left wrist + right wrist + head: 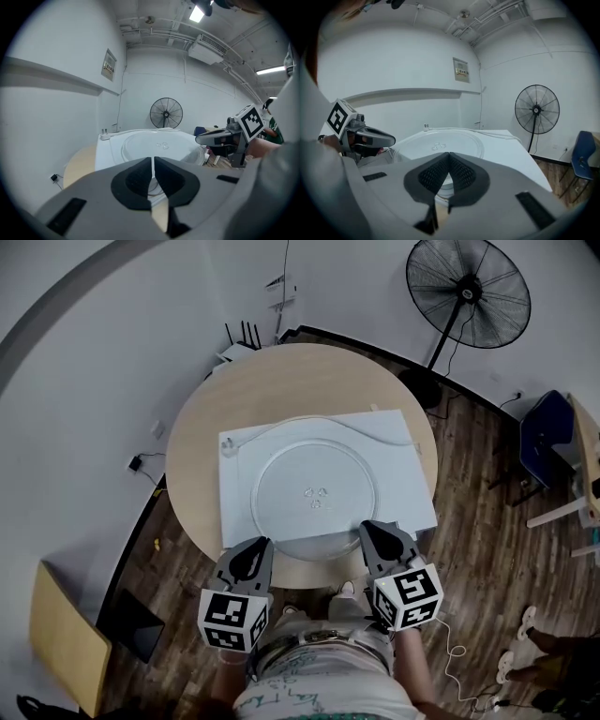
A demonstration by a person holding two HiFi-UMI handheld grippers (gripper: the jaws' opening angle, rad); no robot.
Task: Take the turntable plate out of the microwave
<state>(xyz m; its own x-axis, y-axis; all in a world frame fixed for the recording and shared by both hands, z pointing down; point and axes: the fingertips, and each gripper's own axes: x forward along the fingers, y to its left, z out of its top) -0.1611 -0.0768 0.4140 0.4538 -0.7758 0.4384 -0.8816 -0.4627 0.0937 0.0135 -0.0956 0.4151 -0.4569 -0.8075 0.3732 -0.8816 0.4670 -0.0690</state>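
The round glass turntable plate (314,493) lies flat on top of the white microwave (398,442), its near rim hanging a little over the front edge. My left gripper (263,544) is at the plate's near-left rim and my right gripper (368,527) at its near-right rim. Both are shut, with nothing seen between the pads. In the left gripper view the plate (159,144) lies just beyond the closed left gripper (153,160), with the right gripper (202,138) off to the right. The right gripper view shows the plate (440,139) past the closed right gripper (449,154). Whether the tips touch the rim cannot be told.
The microwave stands on a round wooden table (202,418). A white cable with its plug (230,448) lies on the microwave's top. A black standing fan (467,292) is at the back right and a blue chair (548,442) at the right. The person stands at the table's near edge.
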